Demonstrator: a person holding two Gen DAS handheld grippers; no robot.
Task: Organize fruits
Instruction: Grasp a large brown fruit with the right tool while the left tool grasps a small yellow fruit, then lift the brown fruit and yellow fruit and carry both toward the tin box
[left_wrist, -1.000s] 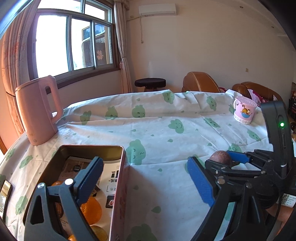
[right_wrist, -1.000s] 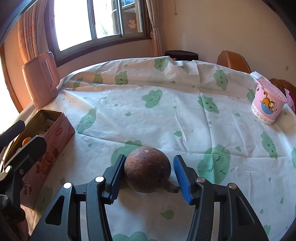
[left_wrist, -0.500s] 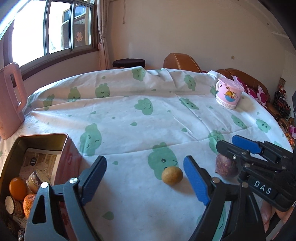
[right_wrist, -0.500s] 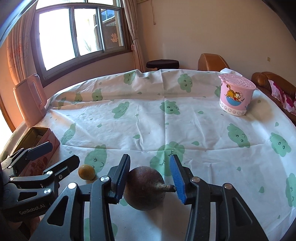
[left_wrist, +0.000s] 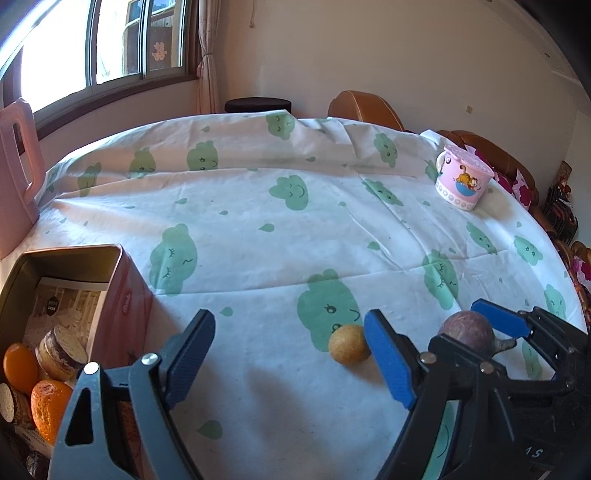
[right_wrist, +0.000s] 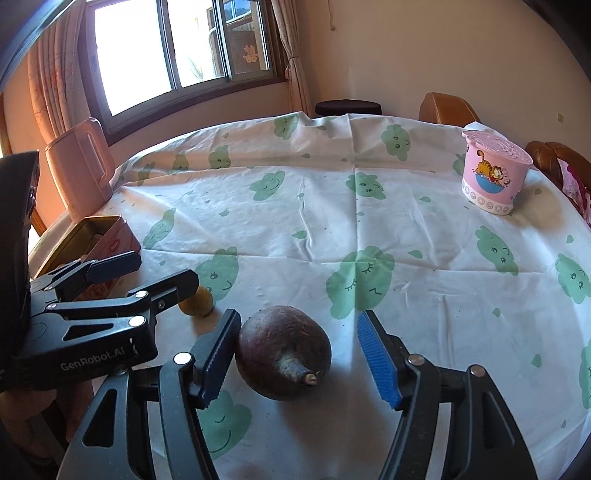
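Observation:
A small yellow-brown fruit (left_wrist: 349, 349) lies on the cloud-print tablecloth between the fingers of my open left gripper (left_wrist: 291, 354), close to the right-hand pad. The pink tin (left_wrist: 127, 306) at the left holds oranges (left_wrist: 48, 406) and wrapped round items. A larger dark brown fruit (right_wrist: 284, 354) with a stub stem rests on the cloth between the jaws of my right gripper (right_wrist: 297, 354). Those jaws are opening: the left pad is near the fruit and the right pad stands clear of it. The right wrist view shows the left gripper (right_wrist: 166, 267) beside the small fruit (right_wrist: 197, 301).
A pink jug (right_wrist: 79, 166) stands at the table's left edge behind the tin (right_wrist: 110, 236). A pink cartoon cup (right_wrist: 495, 177) sits far right. Brown chairs (left_wrist: 362, 109) and a dark stool ring the far side. The round table's edge curves away at the right.
My left gripper swung right from above the tin to the small yellow fruit. The right jaws closed on the dark fruit, then widened, leaving it on the cloth.

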